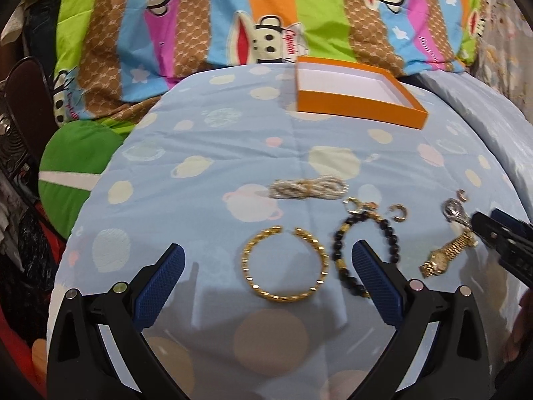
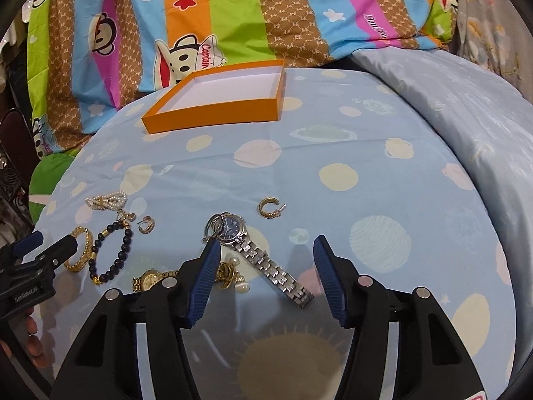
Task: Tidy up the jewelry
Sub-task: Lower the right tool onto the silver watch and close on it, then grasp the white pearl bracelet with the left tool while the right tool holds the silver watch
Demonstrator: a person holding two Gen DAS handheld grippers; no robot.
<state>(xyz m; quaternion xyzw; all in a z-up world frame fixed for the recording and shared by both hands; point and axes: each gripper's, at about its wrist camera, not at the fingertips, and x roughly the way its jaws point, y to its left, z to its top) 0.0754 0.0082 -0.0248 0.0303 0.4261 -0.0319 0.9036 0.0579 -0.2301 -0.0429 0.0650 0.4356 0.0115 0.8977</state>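
Silver watch (image 2: 263, 256) lying flat, strap running diagonally toward right gripper (image 2: 266, 250), jaws apart astride it, left gripper (image 1: 268, 256) spread wide over gold bangle (image 1: 284, 263)

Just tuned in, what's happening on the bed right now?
A person with a gripper in each hand is sorting jewelry spread on a blue bedspread. The right gripper is open, its fingers straddling the silver watch, not yet gripping it. The left gripper is open around the gold bangle. The black bead bracelet, pearl strand, gold watch and hoop earrings lie loose. The orange box is empty.
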